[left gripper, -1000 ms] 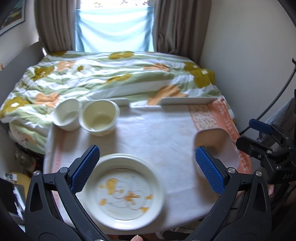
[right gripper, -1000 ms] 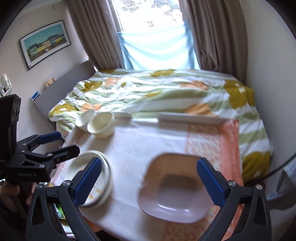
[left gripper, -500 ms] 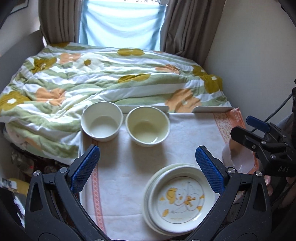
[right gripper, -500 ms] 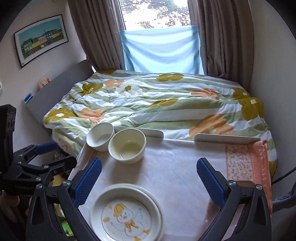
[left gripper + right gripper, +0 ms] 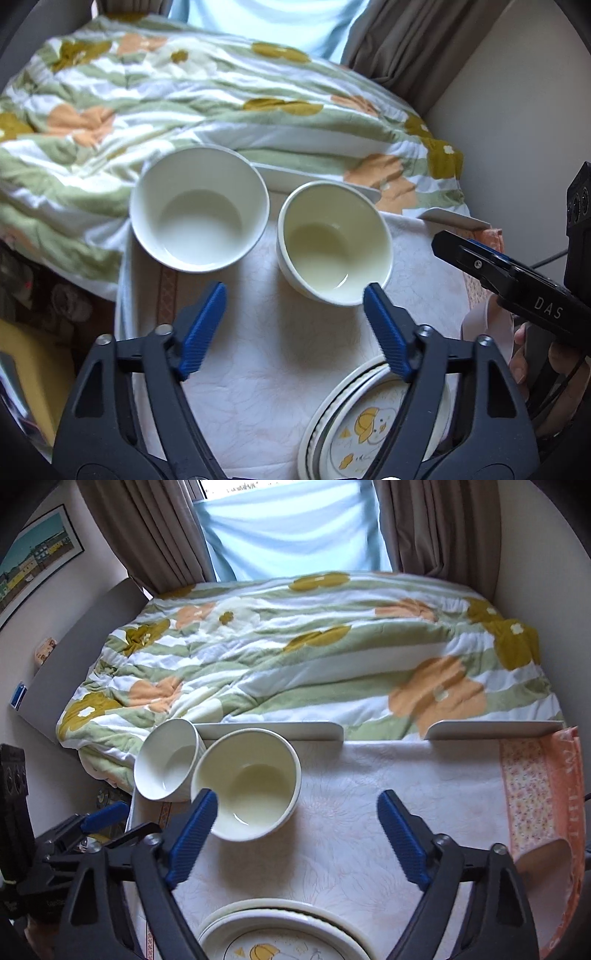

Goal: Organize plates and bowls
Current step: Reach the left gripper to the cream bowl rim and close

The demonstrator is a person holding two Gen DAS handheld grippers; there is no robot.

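Note:
A white bowl [image 5: 199, 210] and a cream bowl [image 5: 334, 243] stand side by side at the table's far left; the right wrist view shows the same white bowl [image 5: 166, 760] and cream bowl [image 5: 247, 782]. A stack of plates [image 5: 373, 424], the top one printed with a duck, lies near the front edge, and these plates [image 5: 280, 934] show in the right wrist view too. My left gripper [image 5: 295, 295] hovers just short of the two bowls, jaws closing with nothing between them. My right gripper [image 5: 297, 801] hangs beside the cream bowl, jaws closing on nothing.
A pale pink dish [image 5: 543, 860] sits at the table's right edge on the orange cloth border [image 5: 543, 775]. White rails [image 5: 273, 731] line the table's back edge. Beyond lies a bed with a flowered quilt [image 5: 295, 657]. A wall stands to the right.
Both grippers have swung left, forward and down toward the two bowls, which now loom larger. The plates have slid to the bottom of both views. Both pairs of jaws are narrower.

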